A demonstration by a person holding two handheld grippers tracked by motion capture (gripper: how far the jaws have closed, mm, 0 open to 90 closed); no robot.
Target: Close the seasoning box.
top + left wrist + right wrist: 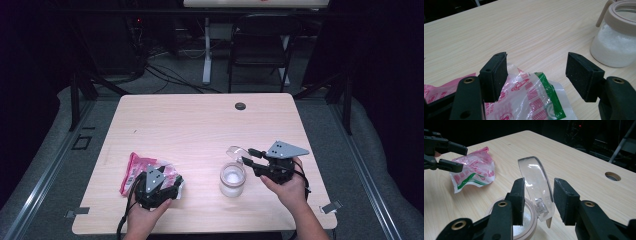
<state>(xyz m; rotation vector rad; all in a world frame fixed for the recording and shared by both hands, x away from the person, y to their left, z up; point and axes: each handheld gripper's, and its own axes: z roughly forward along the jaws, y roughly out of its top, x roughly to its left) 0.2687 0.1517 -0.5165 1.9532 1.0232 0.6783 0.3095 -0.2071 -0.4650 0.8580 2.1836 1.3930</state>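
A crumpled pink, white and green plastic bag (136, 169) (529, 97) (474, 170) lies at the table's front left. My left gripper (170, 181) (536, 72) (463, 157) hovers over its right end, jaws wide, pads not pressing it. A small clear jar (232, 181) (614, 47) holding white powder stands right of centre, its beige rim (529, 227) uncovered. Its clear hinged lid (236, 151) (536, 177) stands flipped up. My right gripper (250, 156) (539, 200) reaches in from the right with the lid between its pads, close on both sides but not clamped.
The light wooden table (200, 120) has a round cable hole (240, 106) (612, 176) near its far edge. A folding chair (260, 45) and a desk leg stand on the floor beyond. Cables trail from both grippers toward the front edge.
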